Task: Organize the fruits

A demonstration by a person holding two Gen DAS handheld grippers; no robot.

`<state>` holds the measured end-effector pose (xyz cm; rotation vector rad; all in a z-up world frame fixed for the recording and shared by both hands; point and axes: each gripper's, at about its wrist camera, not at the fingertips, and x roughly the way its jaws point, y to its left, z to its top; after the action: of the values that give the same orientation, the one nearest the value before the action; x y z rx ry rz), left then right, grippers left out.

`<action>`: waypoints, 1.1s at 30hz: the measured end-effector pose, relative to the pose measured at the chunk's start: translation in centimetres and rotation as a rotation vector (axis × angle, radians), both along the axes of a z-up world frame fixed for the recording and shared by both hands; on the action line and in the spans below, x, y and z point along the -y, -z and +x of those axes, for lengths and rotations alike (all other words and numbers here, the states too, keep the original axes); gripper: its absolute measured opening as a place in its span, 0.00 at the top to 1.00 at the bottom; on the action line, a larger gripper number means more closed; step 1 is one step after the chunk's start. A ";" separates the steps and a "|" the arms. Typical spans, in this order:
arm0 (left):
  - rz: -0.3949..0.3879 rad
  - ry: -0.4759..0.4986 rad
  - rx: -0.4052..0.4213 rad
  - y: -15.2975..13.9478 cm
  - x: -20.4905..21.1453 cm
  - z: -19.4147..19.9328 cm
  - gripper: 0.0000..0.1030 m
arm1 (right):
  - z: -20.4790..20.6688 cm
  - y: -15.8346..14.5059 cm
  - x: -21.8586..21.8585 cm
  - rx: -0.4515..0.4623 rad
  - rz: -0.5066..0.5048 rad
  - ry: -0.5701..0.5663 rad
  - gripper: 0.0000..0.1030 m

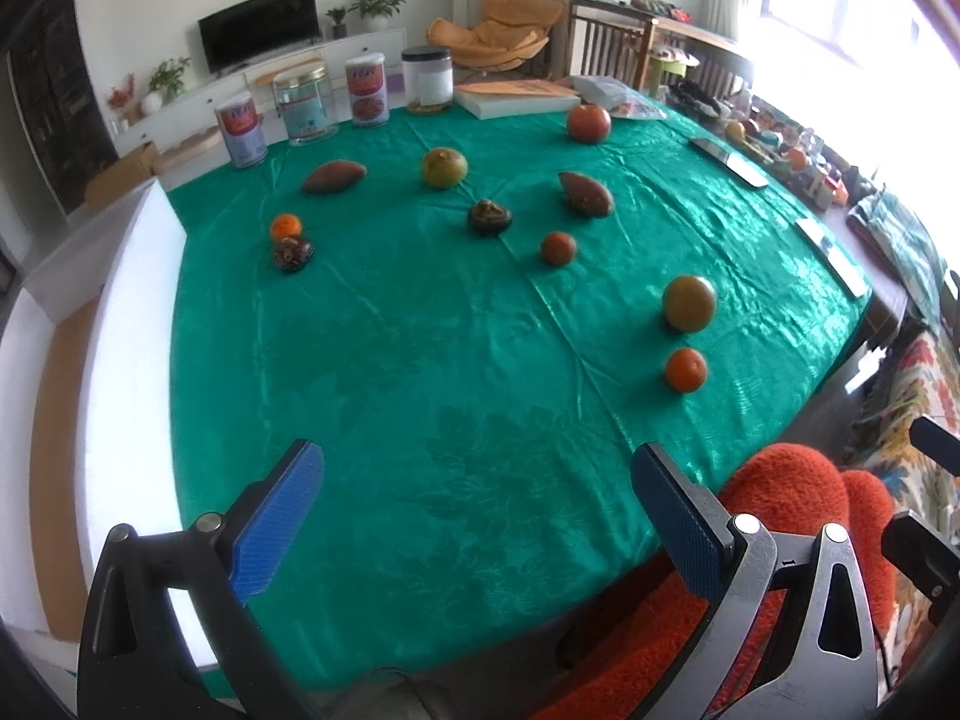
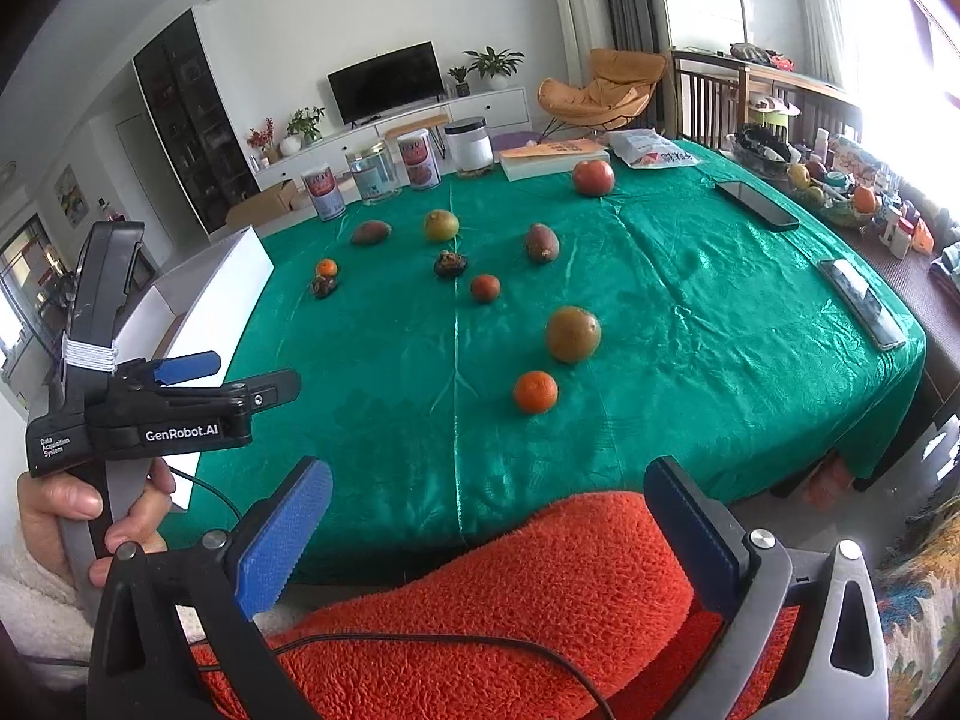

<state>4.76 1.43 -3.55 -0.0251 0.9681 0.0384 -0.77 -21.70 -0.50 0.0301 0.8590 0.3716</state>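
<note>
Left wrist view: the left gripper [image 1: 477, 516] is fully open and holds nothing. It hangs over the near edge of the green cloth [image 1: 390, 372]. The fruit lies scattered ahead, all well apart from the jaws. Nearest is a small orange [image 1: 685, 369], ahead and to the right, with a larger green-brown fruit [image 1: 689, 303] just beyond it. A white box [image 1: 126, 324] stands along the left table edge.

Right wrist view: the right gripper [image 2: 489, 531] is also wide open and empty, held back over an orange-red fleece [image 2: 540, 588] short of the table. The small orange [image 2: 536, 392] lies nearly straight ahead, slightly right of centre. Being round, it sets no preferred grip axis. Judged from both views, the right gripper has the more direct line to it. The left gripper [image 2: 234, 381] shows at the left, held in a hand [image 2: 90, 516].
</note>
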 end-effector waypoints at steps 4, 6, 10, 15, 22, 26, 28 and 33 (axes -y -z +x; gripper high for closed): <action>-0.019 -0.050 -0.052 3.3 -1.3 2.3 0.01 | 0.7 1.3 -0.2 0.015 -0.025 0.017 0.00; -0.037 -0.062 -0.084 5.0 -1.6 3.5 0.01 | 1.5 0.9 -0.3 0.043 -0.090 0.014 0.00; 0.031 -0.054 -0.054 6.1 -1.2 4.4 0.01 | 2.7 -1.7 -0.5 0.276 -0.705 0.116 0.00; 0.050 -0.058 -0.042 6.9 -1.4 5.0 0.01 | 4.5 -5.0 1.9 0.295 -1.235 0.207 0.00; 0.059 -0.074 -0.090 9.5 -1.7 5.8 0.01 | 5.2 -2.5 1.7 0.051 -0.334 -0.027 0.00; 0.033 -0.108 -0.115 10.4 -2.7 5.8 0.00 | 4.8 1.9 0.1 0.075 -0.093 -0.009 0.00; 0.012 -0.121 -0.119 10.5 -3.2 5.9 0.00 | 4.5 3.7 -0.4 0.096 -0.025 0.000 0.00; -0.001 -0.106 -0.090 10.7 -3.3 6.1 0.00 | 3.6 6.0 -1.0 0.118 0.052 0.054 0.00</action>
<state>10.85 4.76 -14.24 -0.0764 1.0565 0.1378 2.79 -20.74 -6.48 0.0787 0.7306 0.3415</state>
